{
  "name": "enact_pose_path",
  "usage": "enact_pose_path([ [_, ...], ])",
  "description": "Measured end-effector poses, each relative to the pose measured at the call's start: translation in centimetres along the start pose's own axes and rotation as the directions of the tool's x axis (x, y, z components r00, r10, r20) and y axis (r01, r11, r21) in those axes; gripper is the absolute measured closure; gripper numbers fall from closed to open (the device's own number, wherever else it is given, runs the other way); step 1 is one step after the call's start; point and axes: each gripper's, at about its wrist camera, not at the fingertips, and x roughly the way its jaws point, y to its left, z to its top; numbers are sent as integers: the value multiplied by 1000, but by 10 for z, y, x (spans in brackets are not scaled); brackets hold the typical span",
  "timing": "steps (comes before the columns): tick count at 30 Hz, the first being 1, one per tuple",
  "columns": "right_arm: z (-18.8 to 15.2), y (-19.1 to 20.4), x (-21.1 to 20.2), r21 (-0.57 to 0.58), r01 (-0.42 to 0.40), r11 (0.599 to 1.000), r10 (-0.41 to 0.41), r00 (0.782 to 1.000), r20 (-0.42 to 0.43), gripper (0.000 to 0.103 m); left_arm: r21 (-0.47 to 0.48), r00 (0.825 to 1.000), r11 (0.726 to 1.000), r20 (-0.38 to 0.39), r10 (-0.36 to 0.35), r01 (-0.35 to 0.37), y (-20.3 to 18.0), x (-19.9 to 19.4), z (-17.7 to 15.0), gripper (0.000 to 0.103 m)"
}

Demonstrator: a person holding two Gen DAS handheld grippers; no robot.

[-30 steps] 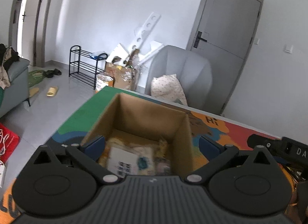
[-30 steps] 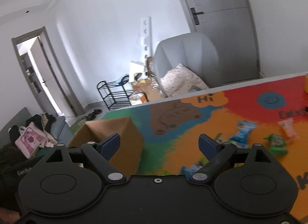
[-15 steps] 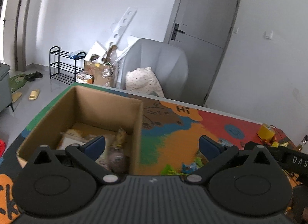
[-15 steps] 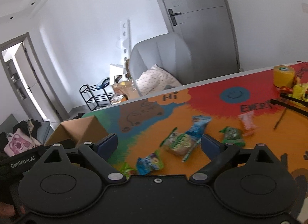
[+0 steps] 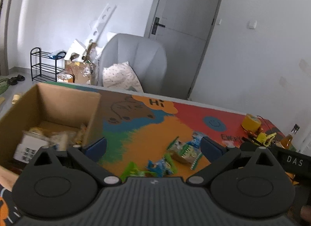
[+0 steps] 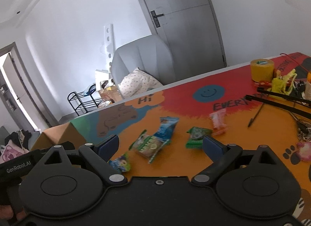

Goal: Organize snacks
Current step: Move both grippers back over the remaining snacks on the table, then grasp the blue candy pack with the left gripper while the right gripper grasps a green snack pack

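Above table (image 6: 243, 140): both claws (image 5: 153, 146) (image 6: 161, 144) spread, empty; snack packets (image 6: 149, 145) loose beside cardboard box (image 5: 58, 107).

Left gripper (image 5: 153, 147) is hovering with jaws spread wide, nothing between the blue fingertips (image 5: 96, 147). Right gripper (image 6: 161, 146) is likewise hovering, jaws wide apart and empty, tilted slightly. In the right wrist view, the left gripper's body is showing at the left edge, level with the right one.
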Motion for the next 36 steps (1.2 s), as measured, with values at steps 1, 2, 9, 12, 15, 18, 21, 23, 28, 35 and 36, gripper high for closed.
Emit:
enact_pose_path([
  [1, 0, -4, 1, 4, 3, 1000, -3, 1000, 0, 9, 1, 1000, 1000, -8, -3, 3, -2, 3, -1, 3],
  [2, 0, -7, 2, 8, 6, 1000, -6, 1000, -2, 10, 1, 1000, 1000, -14, -5, 5, -4, 6, -2, 3],
  [9, -1, -25, 19, 36, 17, 999, -16, 1000, -27, 20, 10, 998, 1000, -55, -16, 17, -16, 28, -8, 12],
  [12, 0, -28, 27, 49, 16, 999, -15, 999, -36, 25, 19, 997, 999, -78, -26, 28, -20, 38, -10, 18],
  [15, 0, -30, 35, 44, 13, 999, -11, 999, -43, 28, 19, 994, 999, -102, -31, 33, -23, 49, -12, 24],
  [18, 0, -34, 44, 49, 19, 999, -17, 998, -54, 30, 14, 990, 999, -133, -34, 36, -24, 61, -16, 31],
  [21, -2, -39, 53, 60, 20, 998, -16, 997, -71, 31, 7, 986, 1000, -163, -26, 28, -24, 73, -20, 35],
  [23, -4, -42, 59, 63, 22, 998, -17, 997, -79, 31, 1, 984, 1000, -178, -16, 16, -23, 80, -22, 36],
  [28, -2, -49, 70, 77, 32, 997, -26, 996, -86, 31, -5, 980, 1000, -200, 17, -19, -18, 93, -28, 36],
  [35, 0, -53, 85, 82, 45, 996, -38, 995, -89, 31, 1, 972, 1000, -236, 20, -20, -17, 104, -34, 38],
  [36, 0, -53, 88, 75, 47, 996, -40, 995, -89, 32, -1, 970, 1000, -242, 20, -21, -17, 105, -34, 41],
])
